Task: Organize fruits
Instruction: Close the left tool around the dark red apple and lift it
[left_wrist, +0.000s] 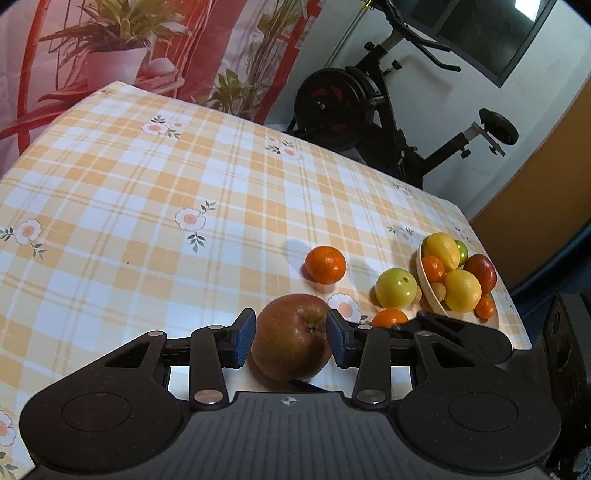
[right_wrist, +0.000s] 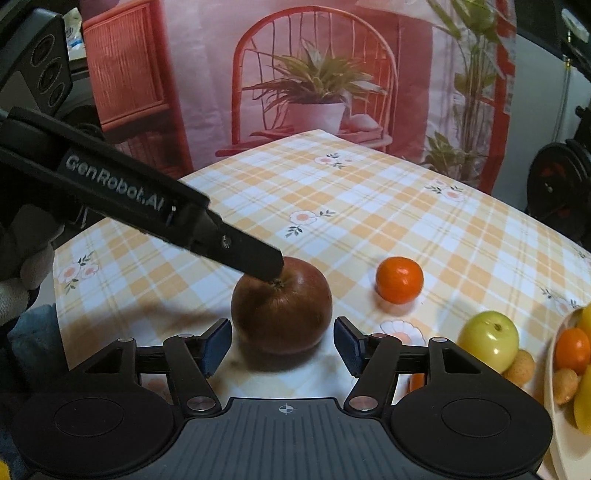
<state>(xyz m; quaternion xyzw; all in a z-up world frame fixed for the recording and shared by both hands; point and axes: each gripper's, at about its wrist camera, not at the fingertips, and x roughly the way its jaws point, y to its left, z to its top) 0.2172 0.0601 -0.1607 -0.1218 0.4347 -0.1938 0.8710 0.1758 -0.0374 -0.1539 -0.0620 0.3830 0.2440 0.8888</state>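
Although it is nearly round and has no clear long axis, the brown-red apple (right_wrist: 282, 306) shows its direction by the stem hollow, which faces upward in the right wrist view and leans a little toward the camera in the left wrist view. It appears to rest on the checked tablecloth (right_wrist: 369, 206) near the table's front edge, with both grippers closing in from the near side.

The left gripper (left_wrist: 291, 338) is narrowed around the apple, its blue pads (left_wrist: 243, 338) lying against the fruit's two flanks, so it grips the apple at about its widest part. From the right wrist view one black finger of this gripper slants in from the left and ends at the apple's top, just over the stem.

The right gripper (right_wrist: 282, 345) stands wider than the apple. Its pads flank the fruit's near side with a visible gap on each side, touching nothing.

A tangerine (right_wrist: 399, 279) sits apart, behind and to the right of the apple. Further right a green apple (right_wrist: 489, 341) lies just beside the bowl (left_wrist: 430, 295), which holds lemons, a red apple and small orange fruits.
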